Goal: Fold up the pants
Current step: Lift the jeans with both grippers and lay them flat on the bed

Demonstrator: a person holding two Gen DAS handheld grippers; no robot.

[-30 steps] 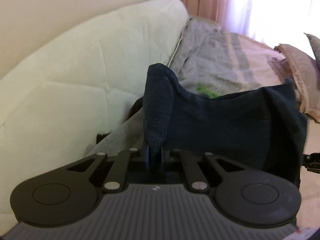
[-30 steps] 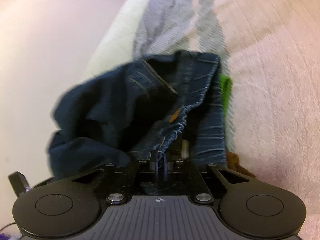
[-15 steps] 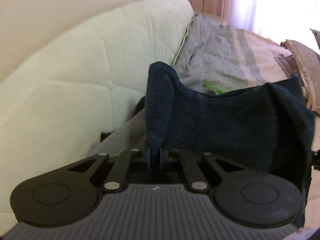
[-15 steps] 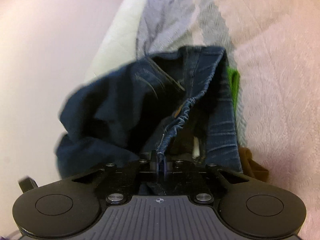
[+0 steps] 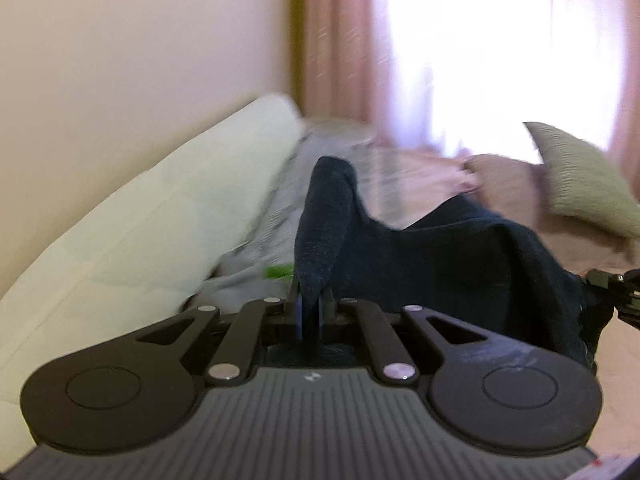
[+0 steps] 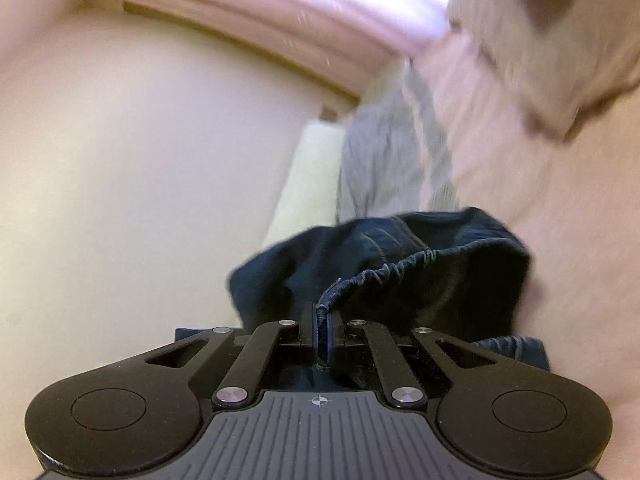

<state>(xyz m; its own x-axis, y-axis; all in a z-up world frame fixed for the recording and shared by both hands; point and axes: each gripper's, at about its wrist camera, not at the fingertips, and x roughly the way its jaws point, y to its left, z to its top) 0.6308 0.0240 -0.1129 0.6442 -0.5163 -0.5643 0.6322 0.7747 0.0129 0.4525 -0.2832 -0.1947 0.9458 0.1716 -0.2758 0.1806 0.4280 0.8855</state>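
1. Denim, dark blue: the pants (image 5: 460,256) hang in the air between the two tongs, above the bed (image 6: 568,240), not lying on it.
2. Left tongs (image 5: 309,314) are clamped on a fold of the fabric, which stands up from the jaws toward 12 o'clock and drapes away toward 3 o'clock.
3. Right tongs (image 6: 322,340) are pinched shut on the gathered elastic waistband (image 6: 420,264), which curves off toward 2 o'clock; in the left wrist view their tip shows at the 3 o'clock edge, at the far end of the cloth.
4. Behind the garment, a grey striped blanket (image 6: 384,160) and a pale cushion (image 5: 152,216) lie toward 11 o'clock against the wall; a pillow (image 5: 580,180) sits at 2 o'clock by the curtain (image 5: 340,40).
5. Progress, as I judge it: early. Both ends are gripped and the pants are raised, but they sag in a loose bunch, and no neat fold is visible.
6. Left to do, most likely: spread the garment flat on the bed, bring leg onto leg, then fold it over lengthwise.
7. Both views are smeared, so finer detail of the cloth cannot be told.
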